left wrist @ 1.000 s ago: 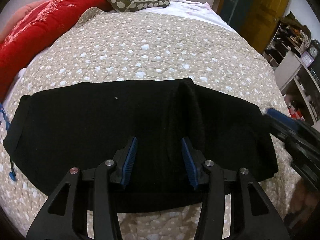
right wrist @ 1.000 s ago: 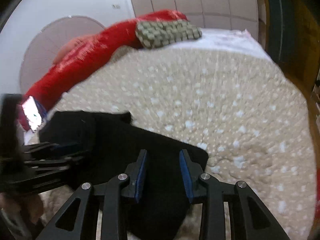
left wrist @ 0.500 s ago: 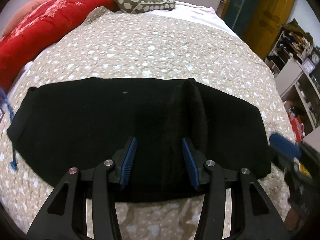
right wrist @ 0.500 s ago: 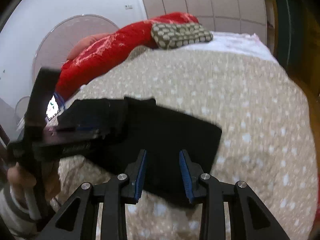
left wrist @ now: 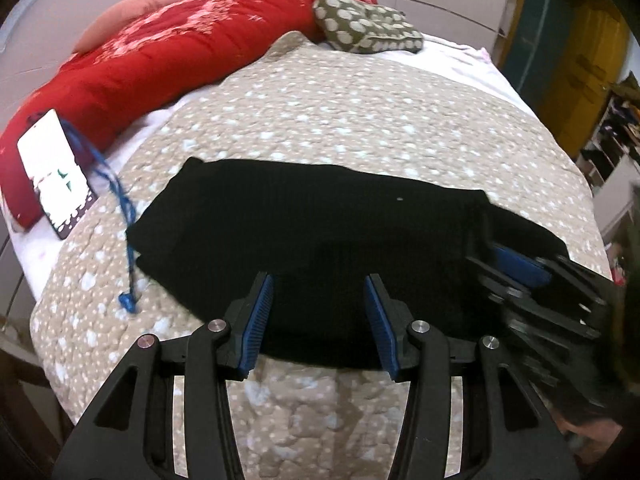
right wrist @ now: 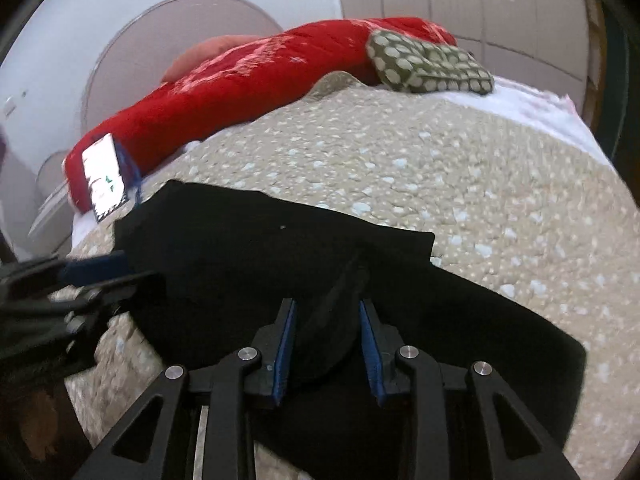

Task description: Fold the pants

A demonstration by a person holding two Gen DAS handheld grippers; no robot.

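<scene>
**Q:** So where are the pants?

**A:** Black pants (left wrist: 320, 240) lie flat across a beige quilt (left wrist: 360, 120) dotted with white, covering a bed. They form a wide dark band running left to right, and in the right wrist view (right wrist: 280, 264) a raised fold of cloth stands up near the middle.

**Q:** What is the left gripper doing?

**A:** From its own camera, the left gripper (left wrist: 318, 320) sits over the near edge of the pants with its blue-padded fingers (left wrist: 260, 316) spread wide. Nothing is between them but the flat fabric below, so it is released. It also shows as a blurred dark shape at the left edge of the right wrist view (right wrist: 92, 276).

**Q:** And the right gripper?

**A:** The right gripper (right wrist: 326, 340) has its fingers parted, one on each side of the raised fold. The pads look apart from the cloth, so it is not clamped. In the left wrist view it appears blurred over the right end of the pants (left wrist: 520, 272).

**Q:** Anything else on the bed?

**A:** A red blanket (left wrist: 180, 52) lies bunched along the far left side. A green pillow (left wrist: 364, 30) with pale spots rests at the far end. A phone (left wrist: 56, 172) with a lit white screen leans against the blanket, and a blue cord (left wrist: 120, 220) trails from it onto the quilt, ending just beside the left end of the pants.
</scene>
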